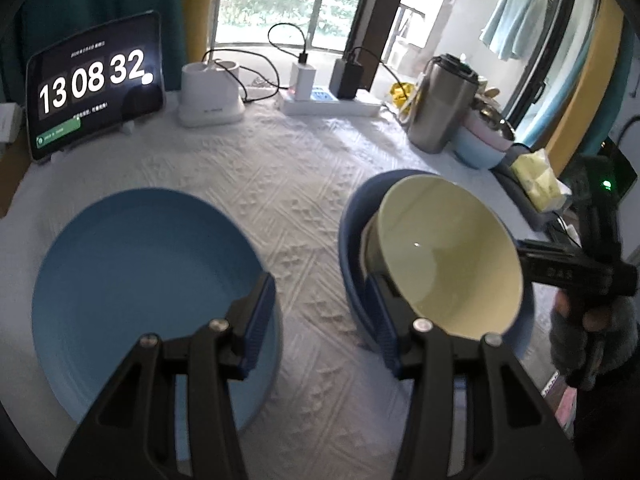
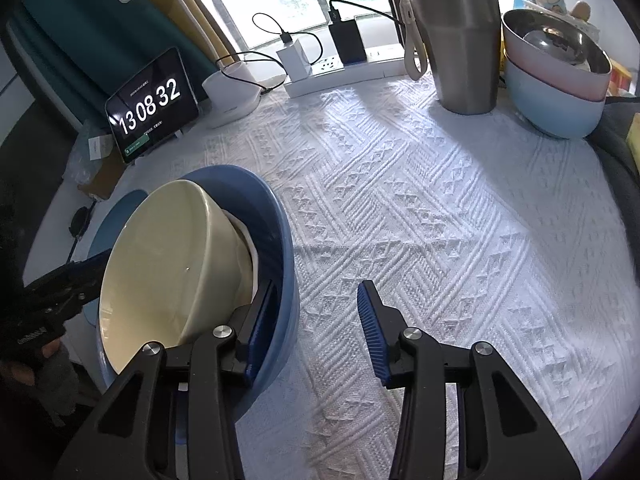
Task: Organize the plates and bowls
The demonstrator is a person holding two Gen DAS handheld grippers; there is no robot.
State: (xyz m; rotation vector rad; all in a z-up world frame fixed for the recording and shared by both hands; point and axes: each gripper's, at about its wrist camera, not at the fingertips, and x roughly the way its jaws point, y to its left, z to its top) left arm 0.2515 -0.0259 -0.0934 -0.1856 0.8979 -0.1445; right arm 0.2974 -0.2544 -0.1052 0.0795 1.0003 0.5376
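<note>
the only text that reads clearly is the clock on the tablet [image 1: 94, 84] [image 2: 152, 106], propped at the far left corner of the table: large white digits "13 08 32" on a black screen. a small line above the digits, another below them and a green bar at the screen's lower left carry characters too small to read.
</note>
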